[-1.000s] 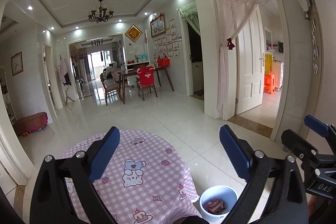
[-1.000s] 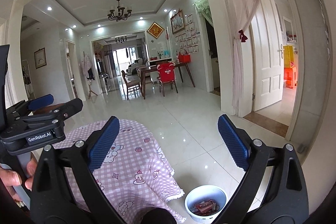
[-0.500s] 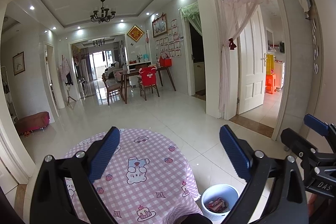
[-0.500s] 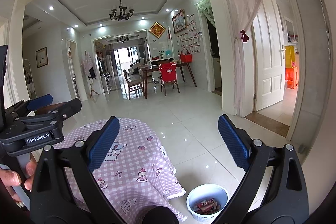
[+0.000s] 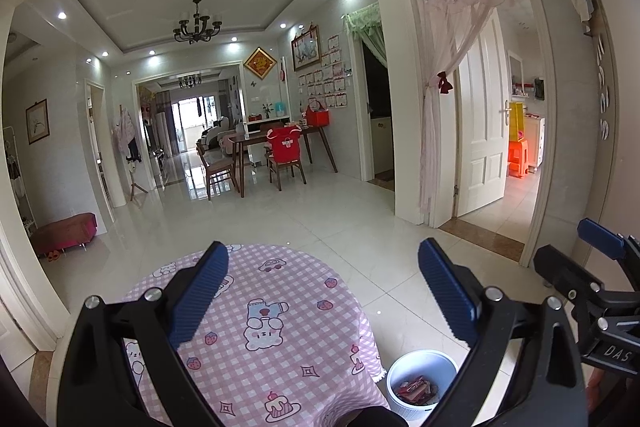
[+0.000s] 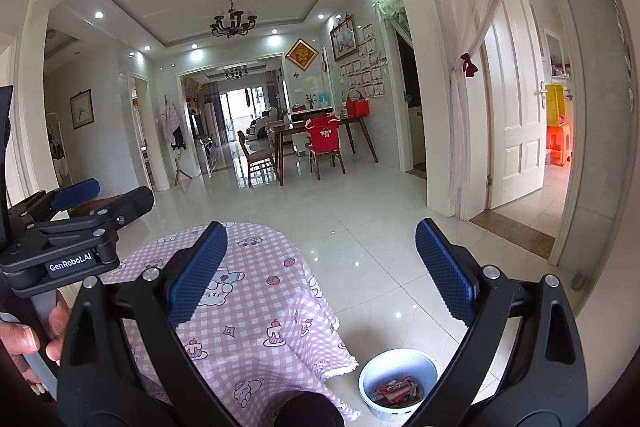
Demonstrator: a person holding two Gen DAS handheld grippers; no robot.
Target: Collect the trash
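A white bin [image 5: 422,383] stands on the floor to the right of a round table with a pink checked cloth [image 5: 272,315]. It holds red and brown wrappers [image 5: 414,387]. The bin also shows in the right wrist view [image 6: 398,383], with wrappers [image 6: 396,391] inside. My left gripper [image 5: 322,293] is open and empty, held above the table. My right gripper [image 6: 320,273] is open and empty, above the table's right edge. Each gripper shows in the other's view: the right one [image 5: 600,275] at the right, the left one [image 6: 72,219] at the left.
A shiny tiled floor [image 5: 320,219] stretches to a dining table with chairs [image 5: 276,155] far back. A white door with a pink curtain [image 5: 480,131] stands open at the right. A red low bench [image 5: 64,231] sits at the left wall.
Both grippers have lifted and tilted slightly, so the table and bin sit a little lower in the views. Both stay open and empty.
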